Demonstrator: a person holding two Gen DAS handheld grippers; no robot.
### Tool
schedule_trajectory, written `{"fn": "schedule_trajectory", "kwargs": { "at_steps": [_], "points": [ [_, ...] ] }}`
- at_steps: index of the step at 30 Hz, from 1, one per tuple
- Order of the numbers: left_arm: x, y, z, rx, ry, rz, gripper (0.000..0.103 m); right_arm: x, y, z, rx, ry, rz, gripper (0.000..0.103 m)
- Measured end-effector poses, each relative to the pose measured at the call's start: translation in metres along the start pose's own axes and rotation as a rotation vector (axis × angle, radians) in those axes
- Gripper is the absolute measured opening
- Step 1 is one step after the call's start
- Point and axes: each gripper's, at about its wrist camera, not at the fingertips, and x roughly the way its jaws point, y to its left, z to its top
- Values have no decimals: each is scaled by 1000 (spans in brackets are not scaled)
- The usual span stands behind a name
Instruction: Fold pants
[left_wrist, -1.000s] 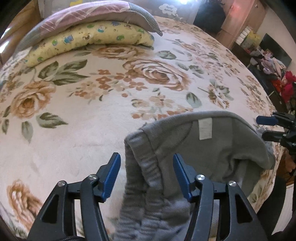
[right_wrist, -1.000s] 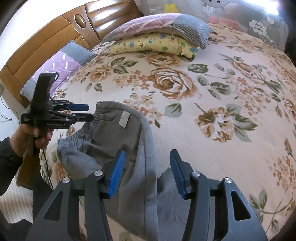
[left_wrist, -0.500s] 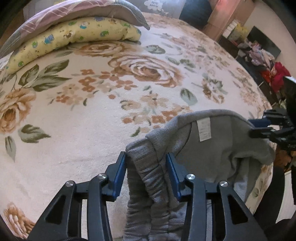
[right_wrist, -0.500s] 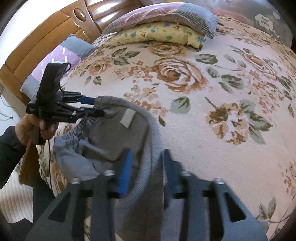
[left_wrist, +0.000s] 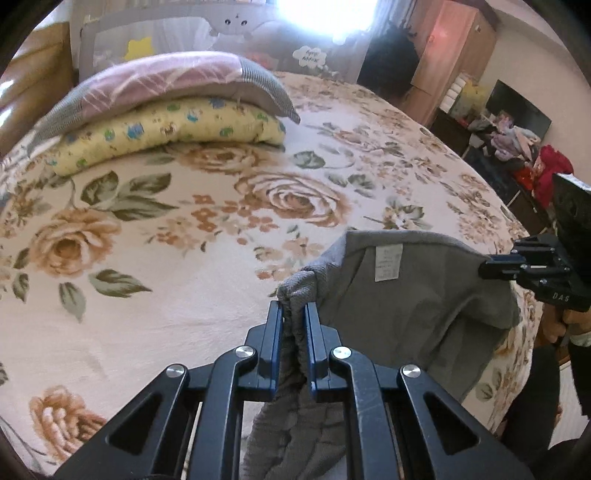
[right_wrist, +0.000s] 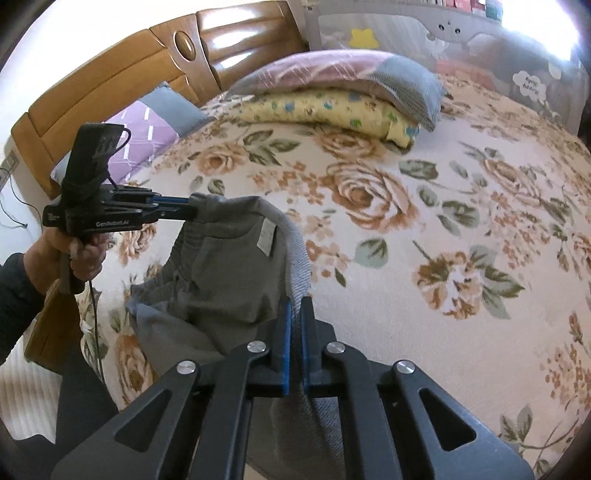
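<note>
A: Any writing I can read? On my left gripper (right_wrist: 192, 212) the side says "GenRobot.AI"; the right gripper (left_wrist: 484, 266) shows "DAS".

B: And the grey sweatpants (left_wrist: 417, 299)?

A: Knitted, ribbed at the elastic waistband; a white tag (left_wrist: 388, 264) inside, print unreadable; they hang between my tools above the floral blanket (left_wrist: 177, 280); both pairs of blue pads are pinched tight on the waistband; only the right view shows the wooden headboard (right_wrist: 110, 96).
</note>
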Motion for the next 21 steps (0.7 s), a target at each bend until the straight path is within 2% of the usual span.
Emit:
{"fn": "schedule_trajectory", "kwargs": {
  "at_steps": [6,10,12,13,15,17,21],
  "points": [
    [-38,0,-13,-67,-111,12,9,-23,14,-7,-19,-81,-3,5],
    [-59,3,-30,-94,-165,22,9,-40,28,-23,-41,-156,55,5],
    [-63,8,-42,-124,-178,29,8,-45,40,-36,-65,-171,114,5],
    [-63,9,-47,-136,-182,27,0,-46,46,-43,-79,-168,135,5],
    [-69,15,-62,-182,-215,35,0,-40,59,-60,-103,-135,172,5],
    [-74,23,-72,-231,-228,-1,0,-28,70,-75,-118,-83,173,5],
    [-66,24,-95,-252,-179,10,0,2,75,-99,-105,1,192,5]
  ]
}}
